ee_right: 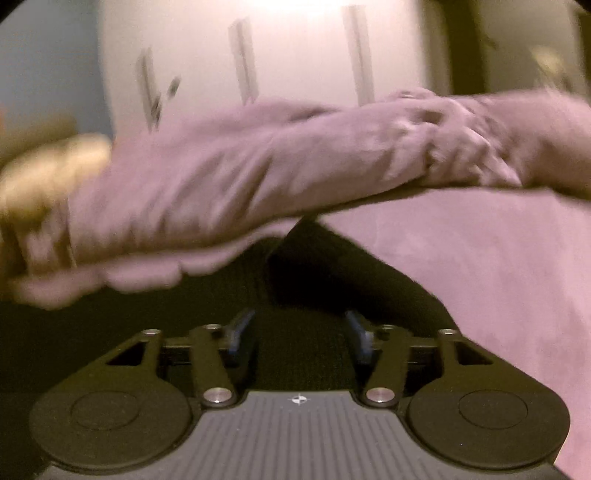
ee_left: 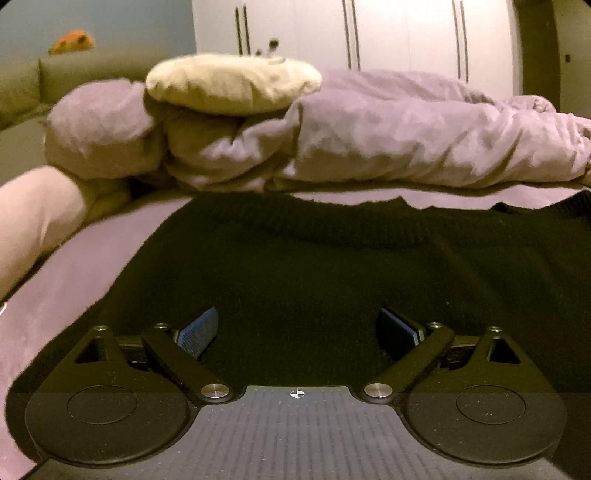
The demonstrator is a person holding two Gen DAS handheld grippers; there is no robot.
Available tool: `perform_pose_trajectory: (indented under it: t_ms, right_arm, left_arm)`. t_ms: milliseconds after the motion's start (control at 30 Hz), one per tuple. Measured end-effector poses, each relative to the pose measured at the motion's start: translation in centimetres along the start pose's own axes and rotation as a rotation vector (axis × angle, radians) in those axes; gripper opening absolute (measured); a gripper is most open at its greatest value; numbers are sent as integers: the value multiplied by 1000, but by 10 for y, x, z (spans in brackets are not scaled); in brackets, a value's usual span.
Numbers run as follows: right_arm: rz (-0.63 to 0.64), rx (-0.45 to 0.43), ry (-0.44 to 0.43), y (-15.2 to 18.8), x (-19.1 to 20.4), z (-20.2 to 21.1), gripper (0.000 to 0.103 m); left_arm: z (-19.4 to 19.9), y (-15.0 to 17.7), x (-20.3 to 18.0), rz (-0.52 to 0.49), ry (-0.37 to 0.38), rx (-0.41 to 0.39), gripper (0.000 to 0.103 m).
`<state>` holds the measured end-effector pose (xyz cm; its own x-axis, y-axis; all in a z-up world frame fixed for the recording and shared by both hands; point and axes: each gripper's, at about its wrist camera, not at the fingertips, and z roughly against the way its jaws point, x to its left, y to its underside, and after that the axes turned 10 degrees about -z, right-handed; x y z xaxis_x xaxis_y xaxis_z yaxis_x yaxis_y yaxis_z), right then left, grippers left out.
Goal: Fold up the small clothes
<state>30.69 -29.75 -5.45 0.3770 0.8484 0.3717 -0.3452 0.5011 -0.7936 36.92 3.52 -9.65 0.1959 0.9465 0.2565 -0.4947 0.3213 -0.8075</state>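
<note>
Left gripper [ee_left: 297, 330] low in frame, jaws spread wide over black knit garment [ee_left: 332, 258], lilac bed sheet [ee_left: 55, 295] at left, rumpled duvet [ee_left: 369, 140] and cream pillow [ee_left: 232, 83] above, white wardrobe [ee_left: 369, 33] at top.

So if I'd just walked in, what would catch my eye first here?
Probably the black sweater spread flat on the pale purple bedsheet, right under the open left gripper. Behind it a rumpled purple duvet lies heaped across the bed, with a cream cushion on top. The right gripper, also open, hangs over the sweater too, though its view is blurred.
</note>
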Motion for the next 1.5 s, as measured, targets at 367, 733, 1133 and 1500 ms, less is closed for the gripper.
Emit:
perform_pose_trajectory:
  t_ms: [367,733,1133,1500]
  right_arm:
    - [86,-27,177,-1,19,-30,63]
    - [8,-7,141,-18,52,-70,91]
    - [206,102,-61,20,54,-71,90]
    - [232,94,1,23,58,-104,99]
  left_arm:
    - [-23,-41,5,-8,44,89,98]
    - [-64,-48,-10,-29,45,121,102]
    - [-78,-72,-54,-171,24,124,102]
    - [-120,-92,-51,-121,21,181,103]
